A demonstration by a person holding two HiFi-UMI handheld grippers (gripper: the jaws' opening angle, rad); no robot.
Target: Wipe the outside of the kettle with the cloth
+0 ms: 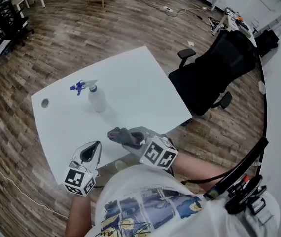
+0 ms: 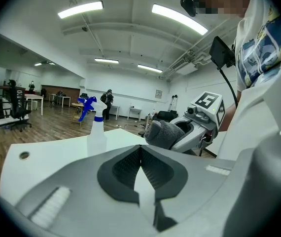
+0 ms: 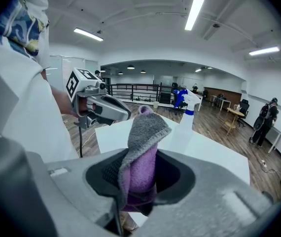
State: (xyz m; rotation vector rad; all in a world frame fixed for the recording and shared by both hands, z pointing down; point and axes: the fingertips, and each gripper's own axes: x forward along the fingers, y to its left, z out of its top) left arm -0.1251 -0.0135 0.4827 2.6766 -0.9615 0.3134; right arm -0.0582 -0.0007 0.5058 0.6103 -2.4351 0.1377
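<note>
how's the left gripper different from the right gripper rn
The left gripper is empty; the right gripper grips a grey and purple cloth. The left gripper's jaws meet completely; the right gripper's jaws are kept apart by the cloth. Both are grey and hover at the table's near edge.

Grey-and-purple cloth (image 3: 141,147), folded, bunched upright, pinched in the right claw (image 3: 139,179)

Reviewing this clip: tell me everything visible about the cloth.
The cloth is a small terry-looking rag, grey on one face and purple on the other, bunched into a thick fold. The right gripper is shut on its lower part. The free end sticks out past the jaws, grey draped over purple. In the head view it sits above the near edge of the white table, and nothing else touches it.
</note>
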